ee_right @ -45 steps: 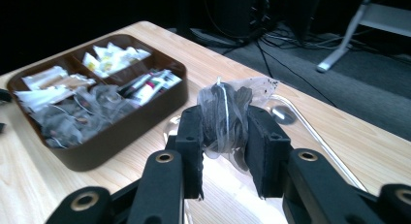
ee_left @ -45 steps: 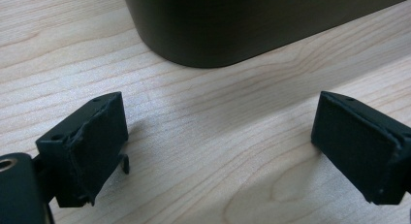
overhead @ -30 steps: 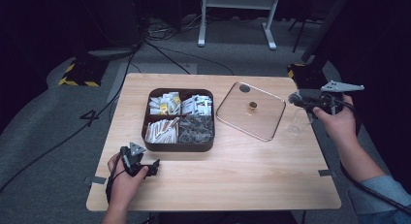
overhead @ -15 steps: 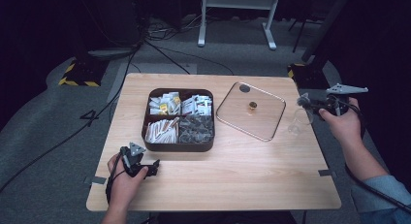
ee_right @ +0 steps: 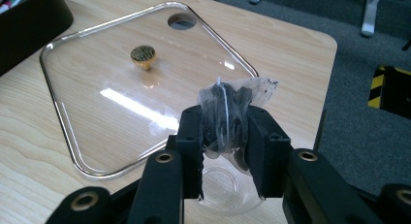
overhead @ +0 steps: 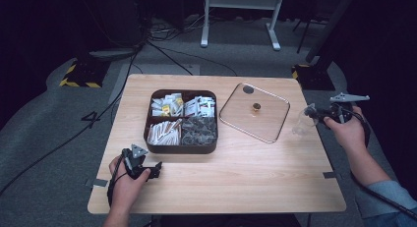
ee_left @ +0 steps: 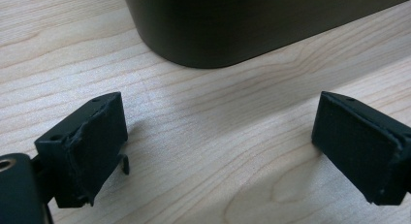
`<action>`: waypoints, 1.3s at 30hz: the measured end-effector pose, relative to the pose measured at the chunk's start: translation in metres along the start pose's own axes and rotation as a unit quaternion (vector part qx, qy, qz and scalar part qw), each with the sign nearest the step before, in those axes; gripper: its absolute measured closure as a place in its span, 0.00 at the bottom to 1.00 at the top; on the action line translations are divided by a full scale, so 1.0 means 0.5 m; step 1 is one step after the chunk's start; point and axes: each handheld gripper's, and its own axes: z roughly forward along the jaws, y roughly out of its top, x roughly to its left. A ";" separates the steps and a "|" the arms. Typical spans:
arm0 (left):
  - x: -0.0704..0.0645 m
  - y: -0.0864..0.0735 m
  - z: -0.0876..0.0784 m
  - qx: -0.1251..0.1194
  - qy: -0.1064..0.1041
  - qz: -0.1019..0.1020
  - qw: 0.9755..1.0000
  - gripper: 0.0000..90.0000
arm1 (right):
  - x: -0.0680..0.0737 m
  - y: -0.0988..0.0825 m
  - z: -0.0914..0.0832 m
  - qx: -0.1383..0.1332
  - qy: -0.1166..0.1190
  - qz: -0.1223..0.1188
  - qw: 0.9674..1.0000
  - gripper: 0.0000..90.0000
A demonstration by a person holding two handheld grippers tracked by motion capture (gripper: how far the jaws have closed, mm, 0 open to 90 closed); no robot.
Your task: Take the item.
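Near the worktop's front-left corner the left gripper (overhead: 147, 171) rests with jaws spread wide and empty, just short of the dark compartment tray (overhead: 182, 147). The glass lid (overhead: 254, 113) lies flat toward the right. Past the worktop's right edge the right gripper (ee_right: 224, 132) pinches a clear packet of dark bits (ee_right: 228, 112); the tray lies leftward beyond the lid, so that hand must carry it.
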 end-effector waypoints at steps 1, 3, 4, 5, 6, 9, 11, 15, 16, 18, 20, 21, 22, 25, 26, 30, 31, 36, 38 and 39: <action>0.000 0.000 0.000 0.000 0.000 0.000 1.000 0.07 | 0.000 -0.003 0.002 0.002 0.000 0.002 1.000 0.78; 0.000 0.000 0.000 0.000 0.000 0.000 1.000 0.07 | 0.000 -0.009 0.009 0.008 0.001 0.004 1.000 0.78; 0.000 0.000 0.000 0.000 0.000 0.000 1.000 0.07 | 0.000 -0.011 0.010 0.011 0.001 0.003 1.000 0.78; 0.000 0.000 0.000 0.000 0.000 0.000 1.000 0.07 | 0.000 -0.012 0.012 0.013 0.000 0.004 1.000 0.78; 0.000 0.000 0.000 0.000 0.000 0.000 1.000 0.07 | 0.000 -0.013 0.014 0.015 0.001 0.005 1.000 0.78; 0.000 0.000 0.000 0.001 0.000 0.000 1.000 0.07 | 0.000 -0.016 0.017 0.018 0.000 0.007 1.000 0.78; 0.000 0.000 0.000 0.001 0.000 0.000 1.000 0.07 | 0.000 -0.021 0.022 0.022 0.000 0.008 1.000 0.78; 0.000 0.000 0.000 0.001 0.000 0.000 1.000 0.07 | 0.000 -0.024 0.026 0.025 0.002 0.012 1.000 0.77; 0.000 0.000 0.000 0.001 0.000 0.000 1.000 0.07 | 0.000 -0.025 0.027 0.025 0.001 0.013 1.000 0.77; 0.000 0.000 0.000 0.000 0.000 -0.001 1.000 0.07 | 0.002 -0.026 0.026 0.017 -0.009 0.016 1.000 0.68; 0.000 0.001 0.000 0.001 0.000 0.000 1.000 0.07 | 0.006 -0.024 0.023 -0.007 0.002 0.037 0.999 0.60; 0.000 0.001 0.000 0.001 0.000 0.000 1.000 0.07 | 0.006 -0.024 0.023 -0.007 0.002 0.037 0.999 0.60; 0.000 0.001 0.000 0.001 0.000 0.000 1.000 0.07 | 0.008 -0.022 0.020 -0.012 0.001 0.036 0.999 0.58; 0.000 0.001 0.000 0.001 0.000 0.000 1.000 0.07 | 0.011 -0.019 0.016 -0.020 0.000 0.035 0.999 0.58; 0.000 0.001 0.000 0.001 0.000 0.000 1.000 0.07 | 0.011 -0.019 0.016 -0.020 0.000 0.035 0.999 0.58; 0.000 0.001 0.001 0.000 0.000 0.001 1.000 0.07 | 0.017 -0.013 0.014 -0.026 0.006 0.035 0.999 0.58; 0.000 0.001 0.001 0.000 0.001 0.001 1.000 0.07 | 0.019 -0.010 0.013 -0.028 0.007 0.035 0.999 0.58; 0.001 0.002 0.002 0.000 0.002 0.001 1.000 0.07 | 0.036 0.006 0.007 -0.040 0.019 0.026 0.999 0.57; 0.000 0.003 0.003 0.000 0.002 0.000 1.000 0.06 | 0.044 0.012 0.006 -0.044 0.024 0.021 0.998 0.57; 0.000 0.003 0.003 0.000 0.002 0.000 1.000 0.06 | 0.053 0.019 0.005 -0.049 0.030 0.020 0.998 0.56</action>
